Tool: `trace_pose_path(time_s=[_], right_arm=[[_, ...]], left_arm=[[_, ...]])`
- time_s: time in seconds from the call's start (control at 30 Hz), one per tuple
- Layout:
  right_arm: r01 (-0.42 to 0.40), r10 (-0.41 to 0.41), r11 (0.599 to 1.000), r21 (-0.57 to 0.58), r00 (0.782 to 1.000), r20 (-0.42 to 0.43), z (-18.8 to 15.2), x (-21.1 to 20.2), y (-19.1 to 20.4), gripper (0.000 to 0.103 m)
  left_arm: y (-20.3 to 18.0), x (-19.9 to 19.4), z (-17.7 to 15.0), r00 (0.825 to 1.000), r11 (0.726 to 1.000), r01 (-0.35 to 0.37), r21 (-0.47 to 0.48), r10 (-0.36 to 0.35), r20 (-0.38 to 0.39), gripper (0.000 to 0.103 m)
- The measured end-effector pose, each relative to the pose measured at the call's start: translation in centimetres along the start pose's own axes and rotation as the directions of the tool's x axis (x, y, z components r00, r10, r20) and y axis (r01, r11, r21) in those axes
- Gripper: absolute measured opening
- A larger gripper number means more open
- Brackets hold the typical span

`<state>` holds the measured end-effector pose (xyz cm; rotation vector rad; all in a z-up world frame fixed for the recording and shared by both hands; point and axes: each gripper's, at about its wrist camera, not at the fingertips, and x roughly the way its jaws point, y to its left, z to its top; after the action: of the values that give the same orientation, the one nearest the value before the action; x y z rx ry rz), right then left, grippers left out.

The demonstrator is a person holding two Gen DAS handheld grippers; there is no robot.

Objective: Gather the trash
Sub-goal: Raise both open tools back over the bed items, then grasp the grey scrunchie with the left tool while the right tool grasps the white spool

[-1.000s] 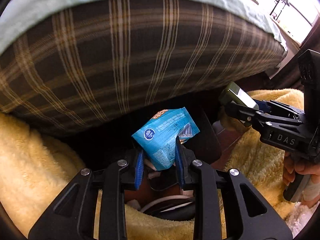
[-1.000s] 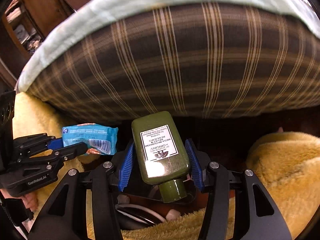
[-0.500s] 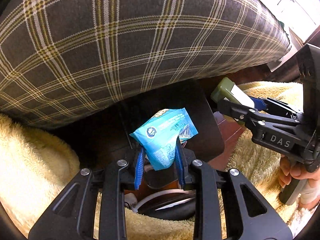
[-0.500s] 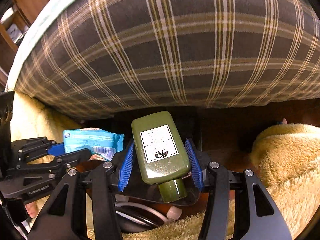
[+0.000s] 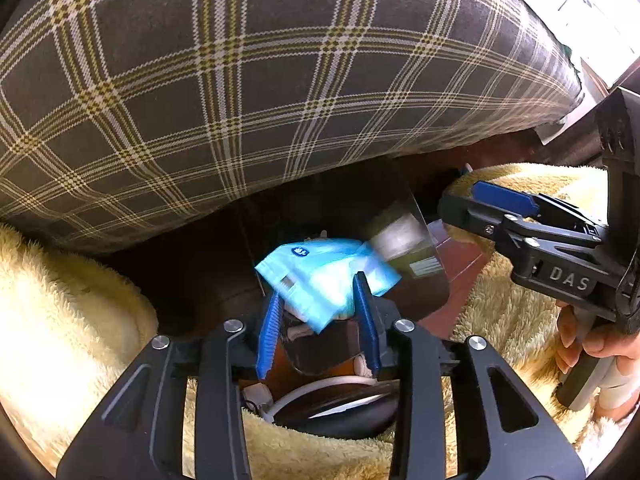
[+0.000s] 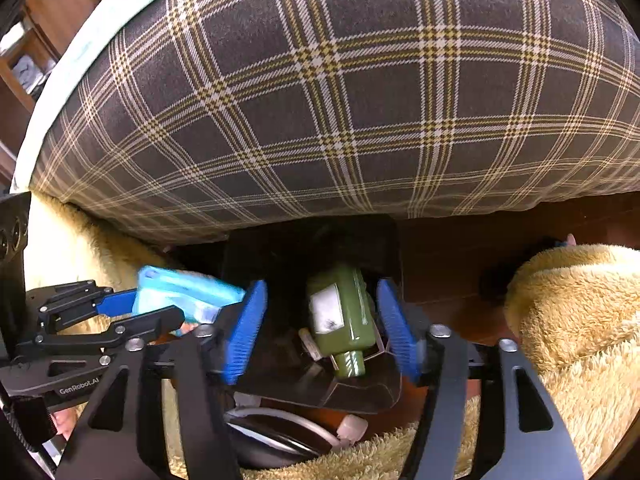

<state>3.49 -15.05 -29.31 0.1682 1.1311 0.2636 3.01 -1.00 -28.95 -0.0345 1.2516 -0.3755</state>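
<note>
Since the earlier frame your right gripper point(image 6: 320, 328) has let go of the green bottle point(image 6: 342, 320), which was clamped upright between its pads and now lies tilted, cap toward you, inside the dark bin point(image 6: 360, 392); the pads stand clear of it on both sides and the jaws are opening. Your left gripper point(image 5: 318, 320) has loosened too: the blue wrapper point(image 5: 320, 276) that it pinched now sits blurred between the blue pads, over the bin's mouth, and the jaws are opening; I cannot tell whether the right-hand pad still touches the wrapper.

From the left wrist view you see the right gripper point(image 5: 520, 224) from the side, with your hand point(image 5: 592, 344) on its handle and nothing between its fingers; the bottle there is only a green smear point(image 5: 404, 240) behind the bin's clear wall. The right wrist view shows the bottle sharply, label up, and the left gripper point(image 6: 160, 300) from the side with the wrapper point(image 6: 184, 292) at its tip. Only this view shows the wooden shelves point(image 6: 24, 60) at upper left.

Count one bottle, one wrapper, one bin, two grippers. A plaid cushion point(image 5: 280, 80) overhangs the bin, and yellow fleece blanket point(image 5: 60, 320) lies on both sides of it
</note>
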Motion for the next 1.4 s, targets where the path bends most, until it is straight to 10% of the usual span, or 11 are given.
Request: trace_pose_path(time_s=[0.47,0.97,1.27,1.4], right_arm=[[-0.006,0.003,1.0,0.027,0.993,0.117,2.8,-5.9,-2.2,0.081],[0.16,-0.094,0.982,-0.103,0.876,0.473,12.2,-15.7,-0.2,0.088],[0.135,-0.08,0.988,-0.077,0.868,0.491,19.7,-13.2,0.1,0.088],[0.135,-0.086,0.989,-0.067,0.868,0.488,22.8,-12.3,0.1,0.088]], left_arm=[[0.1,-4.8,0.4,0.992,0.999,-0.046,0.026,0.043,0.119,0.093],[-0.3,-15.1,6.6,0.919,0.992,-0.119,0.043,0.093,0.383,0.095],[1.6,-16.4,14.6,0.87,0.987,-0.164,0.002,0.143,0.472,0.095],[2.6,-15.5,17.6,0.881,0.99,-0.138,-0.012,0.128,0.456,0.095]])
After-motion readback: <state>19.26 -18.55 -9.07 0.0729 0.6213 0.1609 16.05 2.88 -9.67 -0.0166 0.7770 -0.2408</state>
